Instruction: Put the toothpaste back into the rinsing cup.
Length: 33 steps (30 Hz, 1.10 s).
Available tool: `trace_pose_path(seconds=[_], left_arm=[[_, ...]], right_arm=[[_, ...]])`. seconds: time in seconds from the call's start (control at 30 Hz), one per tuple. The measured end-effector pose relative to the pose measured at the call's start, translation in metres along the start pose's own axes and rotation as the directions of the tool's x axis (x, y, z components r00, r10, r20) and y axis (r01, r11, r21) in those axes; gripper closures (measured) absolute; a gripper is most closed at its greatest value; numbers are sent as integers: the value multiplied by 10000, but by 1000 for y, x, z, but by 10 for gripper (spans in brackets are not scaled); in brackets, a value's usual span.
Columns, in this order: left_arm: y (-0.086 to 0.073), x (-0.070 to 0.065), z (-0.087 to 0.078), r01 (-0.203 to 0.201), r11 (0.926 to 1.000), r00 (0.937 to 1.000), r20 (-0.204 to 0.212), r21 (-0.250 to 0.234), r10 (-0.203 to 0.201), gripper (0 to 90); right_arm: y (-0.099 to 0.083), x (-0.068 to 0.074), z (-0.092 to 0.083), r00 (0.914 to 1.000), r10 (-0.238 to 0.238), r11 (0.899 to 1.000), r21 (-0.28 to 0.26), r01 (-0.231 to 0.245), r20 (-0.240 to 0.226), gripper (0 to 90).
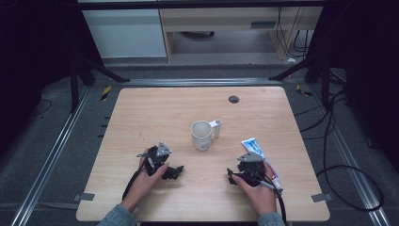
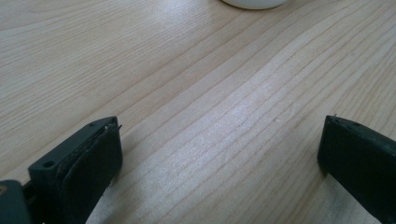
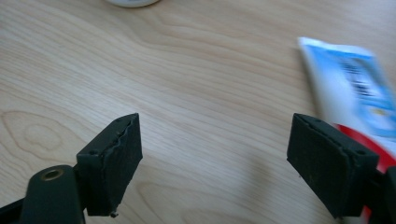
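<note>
White-blue tube (image 3: 351, 83) beside right gripper's (image 3: 215, 163) spread jaws.

High view looks forward and down over the whole surface (image 1: 141, 117) from the person's side. Both gripper views sit low, close to the wood, facing fwd; each catches the mug (image 1: 202, 135) base at its top edge.

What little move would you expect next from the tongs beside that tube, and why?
Probably the right tongs slide sideways toward the toothpaste tube to straddle it. Their jaws stand wide open over bare table, and the tube lies flat just outside one jaw, untouched. The mug stands farther off.
</note>
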<state>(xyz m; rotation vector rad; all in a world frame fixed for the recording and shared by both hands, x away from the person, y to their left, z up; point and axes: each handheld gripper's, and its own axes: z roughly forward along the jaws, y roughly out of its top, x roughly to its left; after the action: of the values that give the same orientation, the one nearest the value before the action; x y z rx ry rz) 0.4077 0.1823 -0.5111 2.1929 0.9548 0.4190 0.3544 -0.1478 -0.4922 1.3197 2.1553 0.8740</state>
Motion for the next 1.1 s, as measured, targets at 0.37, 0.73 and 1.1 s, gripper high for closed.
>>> trace_pose_path(seconds=[0.37, 0.73, 1.1], left_arm=[[4, 5, 4, -102, 9999, 9999, 54, 13, 101, 0], [5, 5, 4, -97, 10000, 9999, 46, 14, 97, 0], [5, 5, 5, -90, 10000, 10000, 41, 12, 90, 0]], right_arm=[[17, -37, -37, 9954, 29, 9933, 1150, -139, 956, 248], [52, -66, -56, 9900, -246, 9806, 1962, -31, 1386, 257], [66, -80, -47, 9923, -73, 9549, 2956, -297, 1232, 201]])
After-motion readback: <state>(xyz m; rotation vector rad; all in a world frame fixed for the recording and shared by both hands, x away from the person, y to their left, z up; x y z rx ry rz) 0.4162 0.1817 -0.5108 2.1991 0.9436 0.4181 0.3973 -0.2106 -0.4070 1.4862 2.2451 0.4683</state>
